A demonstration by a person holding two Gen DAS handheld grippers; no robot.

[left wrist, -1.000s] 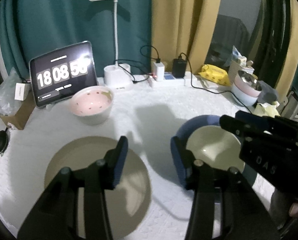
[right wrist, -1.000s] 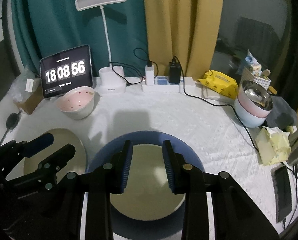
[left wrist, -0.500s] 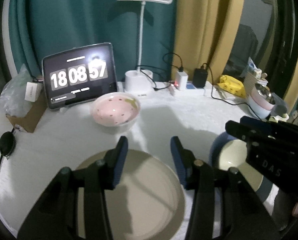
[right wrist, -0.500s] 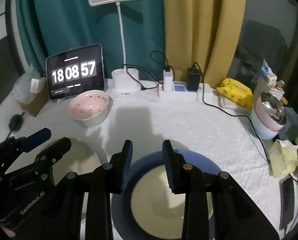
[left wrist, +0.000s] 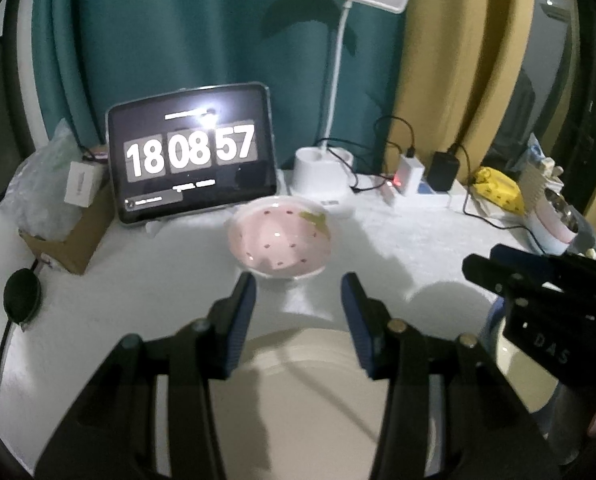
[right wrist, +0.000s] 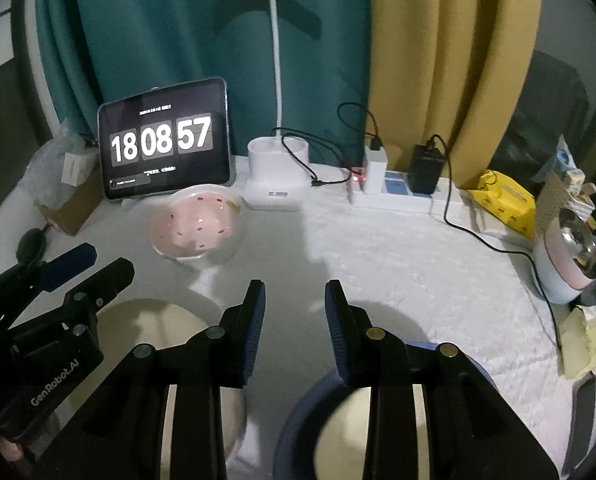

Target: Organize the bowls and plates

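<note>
Pink and speckled, the bowl (left wrist: pixel 280 240) is sitting on the white bench (left wrist: pixel 145 280) just in front of the tablet clock (left wrist: pixel 191 160), and both grippers are hovering short of it with nothing between their fingers. The left gripper (left wrist: pixel 298 312) is holding its fingers spread over the cream plate (left wrist: pixel 318 392), and the right gripper (right wrist: pixel 295 320) is holding its fingers apart, a little narrower, above the blue plate (right wrist: pixel 293 420) with a cream dish resting in it. My guess is that the pink bowl is being lined up next. It is standing close to the tablet and the lamp base (right wrist: pixel 275 184), so a push on its rim risks sliding it into either. The two grippers are also crowding each other, so they could be knocking together. Cables (right wrist: pixel 470 228) are trailing from the power strip (right wrist: pixel 394 192) across the right side toward another stack of bowls (right wrist: pixel 570 268), snagging anything carried that way
</note>
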